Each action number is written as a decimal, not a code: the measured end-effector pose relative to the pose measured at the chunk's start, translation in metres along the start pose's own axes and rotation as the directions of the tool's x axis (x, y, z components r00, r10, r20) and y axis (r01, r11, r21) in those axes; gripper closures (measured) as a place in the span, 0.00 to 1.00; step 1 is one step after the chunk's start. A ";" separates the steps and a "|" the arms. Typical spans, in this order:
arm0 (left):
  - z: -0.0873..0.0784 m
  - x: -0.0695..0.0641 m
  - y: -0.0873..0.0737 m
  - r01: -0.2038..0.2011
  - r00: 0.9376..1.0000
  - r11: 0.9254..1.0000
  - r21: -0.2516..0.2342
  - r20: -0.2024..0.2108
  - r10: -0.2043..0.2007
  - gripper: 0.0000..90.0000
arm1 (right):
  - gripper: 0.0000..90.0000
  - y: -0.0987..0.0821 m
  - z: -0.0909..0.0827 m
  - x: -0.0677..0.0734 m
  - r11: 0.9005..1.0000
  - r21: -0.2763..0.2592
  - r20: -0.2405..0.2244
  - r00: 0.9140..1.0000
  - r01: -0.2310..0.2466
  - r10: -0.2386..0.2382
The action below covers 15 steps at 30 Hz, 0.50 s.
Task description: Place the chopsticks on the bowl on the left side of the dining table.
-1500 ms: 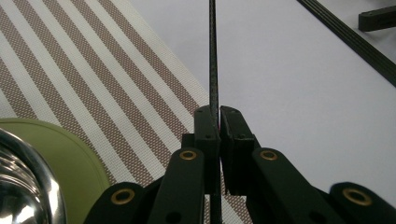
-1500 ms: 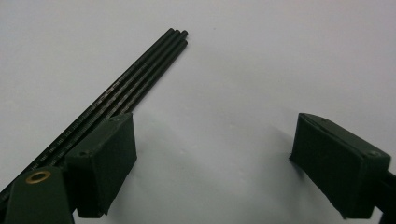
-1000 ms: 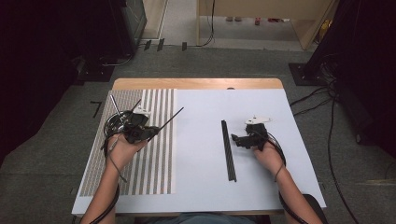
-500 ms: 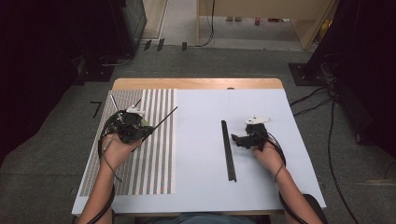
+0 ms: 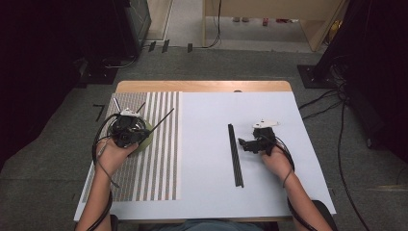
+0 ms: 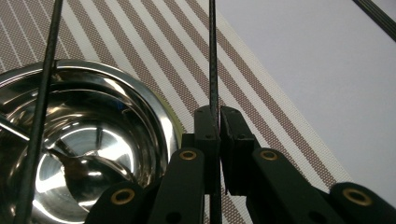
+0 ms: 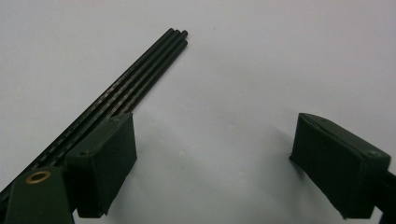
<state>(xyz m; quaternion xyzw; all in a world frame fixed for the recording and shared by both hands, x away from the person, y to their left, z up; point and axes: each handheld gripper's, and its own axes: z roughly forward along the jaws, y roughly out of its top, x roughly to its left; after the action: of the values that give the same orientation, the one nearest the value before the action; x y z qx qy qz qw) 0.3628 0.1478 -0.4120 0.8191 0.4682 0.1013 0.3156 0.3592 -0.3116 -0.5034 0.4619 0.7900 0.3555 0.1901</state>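
The white table [image 5: 207, 144] fills the middle of the high view, with a striped placemat [image 5: 159, 159] on its left part. On the mat, at the left of the frame, sits a steel bowl [image 6: 88, 154]; 1 thin black rod [image 6: 39, 116] already leans in it.

The left gripper [image 5: 129, 134] hangs over that bowl, its jaws clamped together on a second thin rod [image 6: 213, 70], which runs up between the pads to the top of the left gripper view and, in the high view, sticks out toward the upper right. The step in hand seems to be dropping this rod into the bowl. Doing it well means tipping the lower end inside the rim before loosening the grip, so the rod leans on the wall instead of skating off across the mat.

Right of centre lies a bundle of about 3 rods [image 7: 140, 74] flat on the table. The right gripper [image 7: 215, 158] rests beside it, jaws wide apart and holding nothing, its left pad just over the bundle.
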 end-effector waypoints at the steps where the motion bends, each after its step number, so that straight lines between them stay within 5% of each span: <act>1: -0.001 0.001 -0.001 0.005 1.000 1.000 -0.002 -0.004 -0.005 0.97 | 0.15 0.000 0.000 0.000 1.000 0.000 0.000 1.000 0.000 0.000; 15: -0.006 0.012 -0.005 0.013 1.000 1.000 -0.003 -0.022 -0.013 0.97 | 0.15 0.000 0.000 0.000 1.000 0.000 0.000 1.000 0.000 0.000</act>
<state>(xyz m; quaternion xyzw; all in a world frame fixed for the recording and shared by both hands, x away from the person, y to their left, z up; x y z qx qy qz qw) 0.3626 0.1620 -0.4116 0.8144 0.4769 0.1089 0.3122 0.3592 -0.3116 -0.5034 0.4619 0.7901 0.3554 0.1901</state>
